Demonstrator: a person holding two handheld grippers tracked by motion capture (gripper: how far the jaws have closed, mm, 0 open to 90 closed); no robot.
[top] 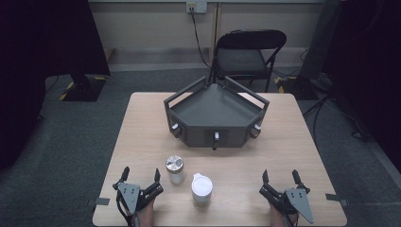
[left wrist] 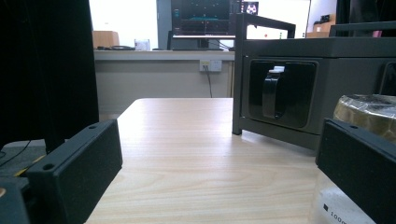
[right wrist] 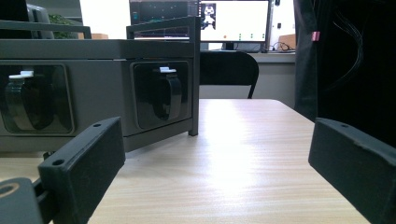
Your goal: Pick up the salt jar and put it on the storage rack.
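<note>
On my left, the left gripper (top: 141,177) rests at the table's (top: 142,142) near edge, jaws spread wide with nothing between them. Just right of it stands the jar (top: 174,169) with a metal lid, and next to that the white cup (top: 202,187), nearer me. Behind them sits the grey tray (top: 215,113). Far right, my right gripper (top: 281,177) rests open too, well apart from the cup.

We are seeing a dark grey angular tray (top: 215,106) standing at the far middle of a wooden table (top: 142,142), its front faces carrying recessed latches. Beyond the table, a black folding chair (top: 246,56) is standing below a wall socket (top: 196,6).
</note>
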